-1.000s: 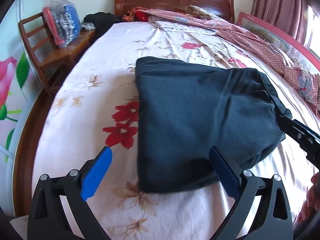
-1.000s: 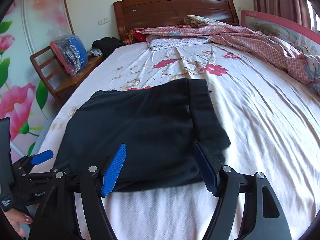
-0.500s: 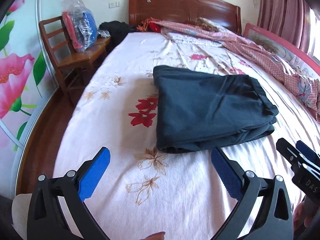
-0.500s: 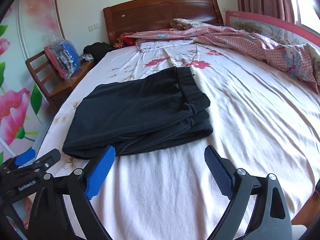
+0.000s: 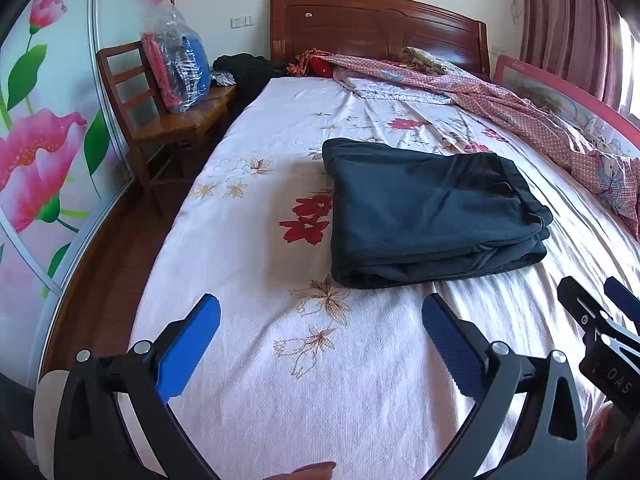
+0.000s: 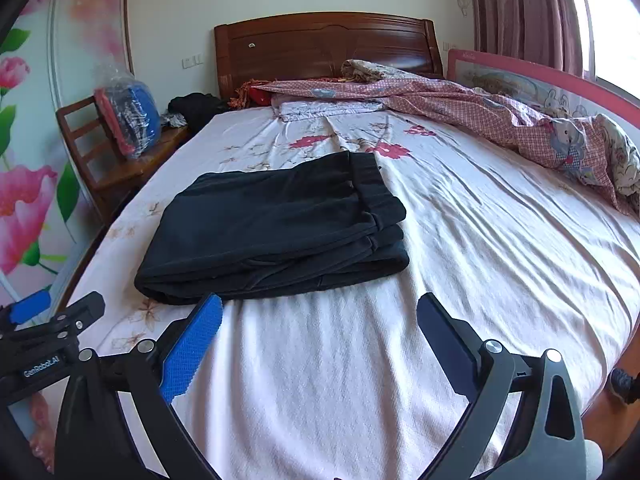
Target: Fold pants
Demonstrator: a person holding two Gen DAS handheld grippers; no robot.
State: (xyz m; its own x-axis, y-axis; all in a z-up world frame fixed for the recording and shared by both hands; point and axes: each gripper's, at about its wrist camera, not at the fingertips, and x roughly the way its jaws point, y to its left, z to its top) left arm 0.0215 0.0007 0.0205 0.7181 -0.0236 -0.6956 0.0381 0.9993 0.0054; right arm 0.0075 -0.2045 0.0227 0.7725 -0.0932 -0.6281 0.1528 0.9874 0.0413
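Note:
The dark pants (image 5: pixel 428 212) (image 6: pixel 276 232) lie folded into a flat stack of layers on the flowered bed sheet (image 5: pixel 248 320) (image 6: pixel 480 248), waistband toward the right. My left gripper (image 5: pixel 320 332) hovers open over bare sheet, short of the stack's near edge, nothing between its blue pads. My right gripper (image 6: pixel 318 328) is also open and holds nothing; its left pad (image 6: pixel 192 348) sits just in front of the stack's near edge. Each gripper shows at the side of the other's view.
A wooden chair (image 5: pixel 160 120) with a plastic-wrapped bundle (image 5: pixel 176 68) stands left of the bed. A pink checked quilt (image 6: pixel 500 120) is heaped along the far right side before the headboard (image 6: pixel 320 48). Dark clothes (image 5: pixel 244 68) lie by the bed's top left corner.
Both grippers have drawn back from the pants, which now lie free as a folded stack. The right gripper's jaws have spread wider.

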